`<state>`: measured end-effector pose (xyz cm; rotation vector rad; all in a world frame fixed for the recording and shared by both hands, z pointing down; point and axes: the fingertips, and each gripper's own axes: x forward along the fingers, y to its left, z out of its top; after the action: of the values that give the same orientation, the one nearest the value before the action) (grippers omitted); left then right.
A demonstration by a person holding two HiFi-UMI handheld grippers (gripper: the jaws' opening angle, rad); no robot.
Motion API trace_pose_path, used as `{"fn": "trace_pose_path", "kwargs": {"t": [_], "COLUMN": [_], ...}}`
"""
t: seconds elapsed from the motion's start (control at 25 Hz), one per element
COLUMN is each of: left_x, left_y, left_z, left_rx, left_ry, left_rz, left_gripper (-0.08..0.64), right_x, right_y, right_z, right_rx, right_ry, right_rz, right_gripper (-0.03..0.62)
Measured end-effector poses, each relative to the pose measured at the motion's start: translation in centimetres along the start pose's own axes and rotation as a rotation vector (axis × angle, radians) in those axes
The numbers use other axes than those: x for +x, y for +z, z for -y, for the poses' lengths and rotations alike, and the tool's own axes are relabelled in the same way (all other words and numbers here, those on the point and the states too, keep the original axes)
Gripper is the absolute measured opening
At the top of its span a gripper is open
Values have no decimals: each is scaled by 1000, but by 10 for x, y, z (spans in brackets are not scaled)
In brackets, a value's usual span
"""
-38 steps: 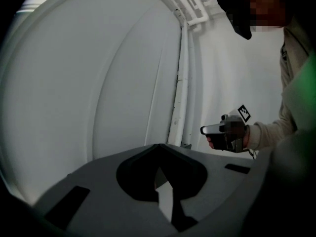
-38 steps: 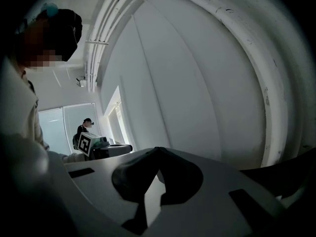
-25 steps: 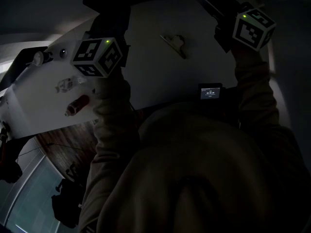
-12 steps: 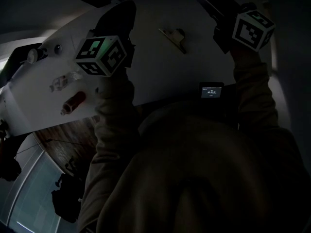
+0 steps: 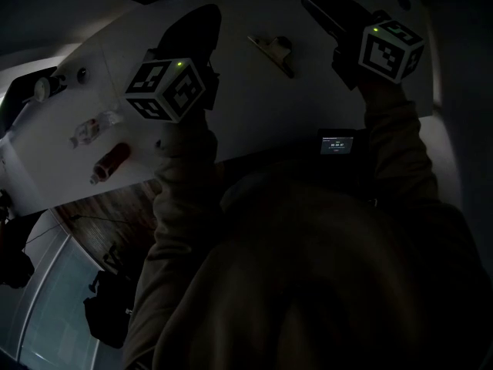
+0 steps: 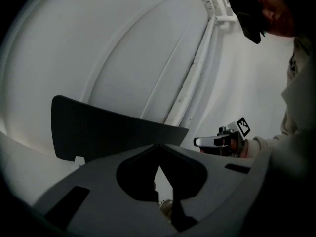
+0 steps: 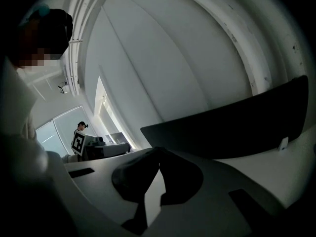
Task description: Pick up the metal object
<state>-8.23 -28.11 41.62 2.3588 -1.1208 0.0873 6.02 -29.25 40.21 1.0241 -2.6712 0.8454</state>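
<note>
The left gripper (image 6: 158,146) and the right gripper (image 7: 159,150) each have their jaws pressed together with nothing between them. In the dim head view, the metal object (image 5: 271,50) lies on the white table (image 5: 254,122) between the 2 grippers, touching neither. A reddish cylinder (image 5: 110,160) lies near the table's left edge.

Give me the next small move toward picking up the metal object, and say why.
Probably open the jaws of the right gripper. They are shut with nothing between them, and the metal object lies untouched on the white table, to that gripper's left in the head view.
</note>
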Motion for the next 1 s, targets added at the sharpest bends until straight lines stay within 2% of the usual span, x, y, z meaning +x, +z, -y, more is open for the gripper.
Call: {"fn": "trace_pose_path", "kwargs": {"t": [0.12,0.32,0.72,1.0], "left_x": [2,5,9,12], "left_y": [-14,-39,-91,-124], "left_z": [-4,-5,-13,-17], "left_rx": [-17,-91,-126,-166], "left_ry": [1,-33,10,35], "left_rz": [-14,-33,-102,-135], "left_gripper": [5,5,5,5], "right_x": [4,13,20,19], "right_y": [-20,-49,-113,-143], "right_z": [8,16,32,43], "right_rx": [14,37,109,124], "right_ry": [-8,7,-20,-32], "right_rz": [-36,-89,-174,-230], "right_gripper": [20,21,21,21]}}
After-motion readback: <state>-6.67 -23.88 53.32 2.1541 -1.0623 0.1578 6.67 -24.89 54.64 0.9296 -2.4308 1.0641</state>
